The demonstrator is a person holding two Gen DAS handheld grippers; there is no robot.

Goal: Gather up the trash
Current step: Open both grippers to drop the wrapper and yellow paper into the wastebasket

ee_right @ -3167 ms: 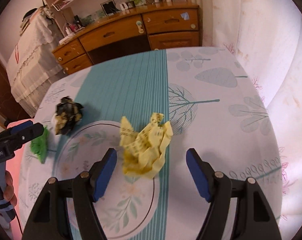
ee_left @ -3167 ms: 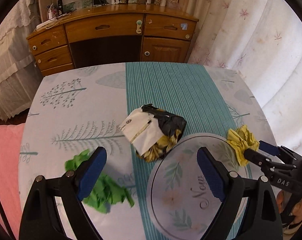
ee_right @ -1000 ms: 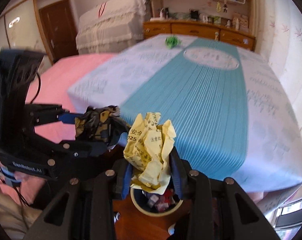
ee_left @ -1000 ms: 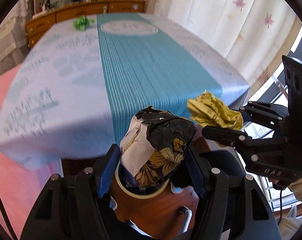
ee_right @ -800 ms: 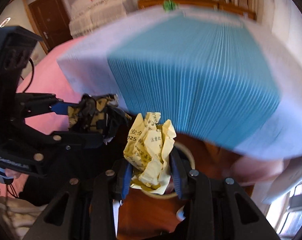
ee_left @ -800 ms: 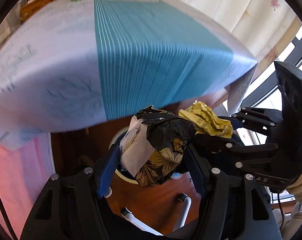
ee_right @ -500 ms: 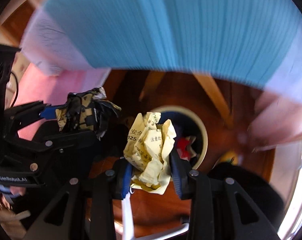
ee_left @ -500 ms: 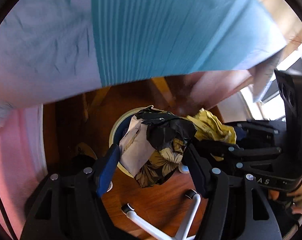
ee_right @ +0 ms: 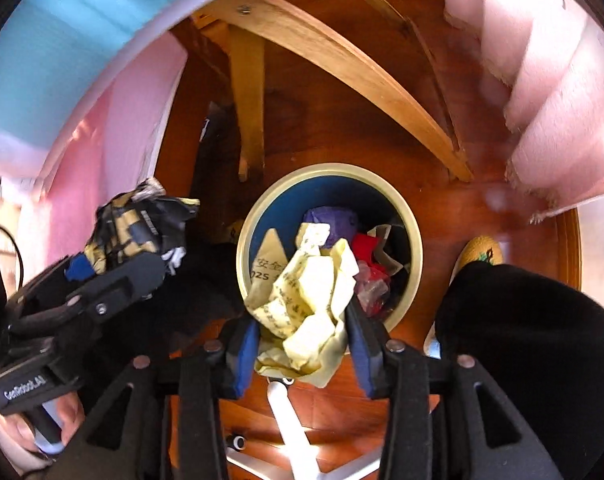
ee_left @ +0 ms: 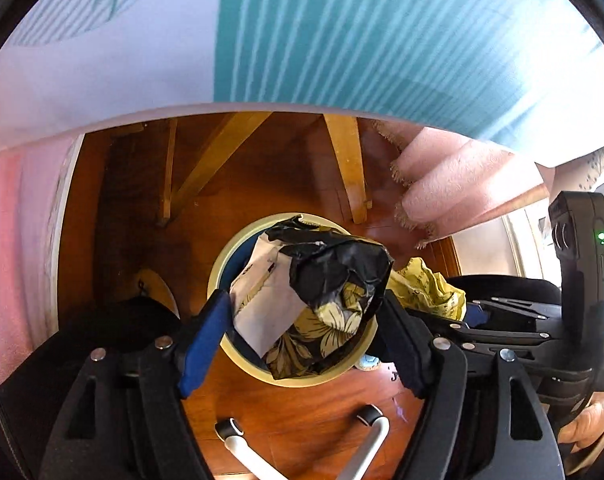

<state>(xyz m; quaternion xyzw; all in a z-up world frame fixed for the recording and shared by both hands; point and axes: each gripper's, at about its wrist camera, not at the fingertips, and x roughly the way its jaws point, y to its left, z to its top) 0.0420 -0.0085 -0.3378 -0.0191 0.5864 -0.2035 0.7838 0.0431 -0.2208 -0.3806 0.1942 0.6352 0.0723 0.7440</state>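
We look down at a round bin with a cream rim, standing on the wooden floor below the edge of the table with its teal striped cloth. Our left gripper hangs over the bin with a black and white flowered paper wad between its blue pads. Its jaws have just been opening; the wad is between them and seems still to touch both pads, but we cannot tell if it is still pressed. Our right gripper is just beside, over the near rim of the bin, with a crumpled yellow paper between its pads. These jaws have just been opening too, and a small gap shows on the left side. Inside the bin lie purple, red and other scraps.
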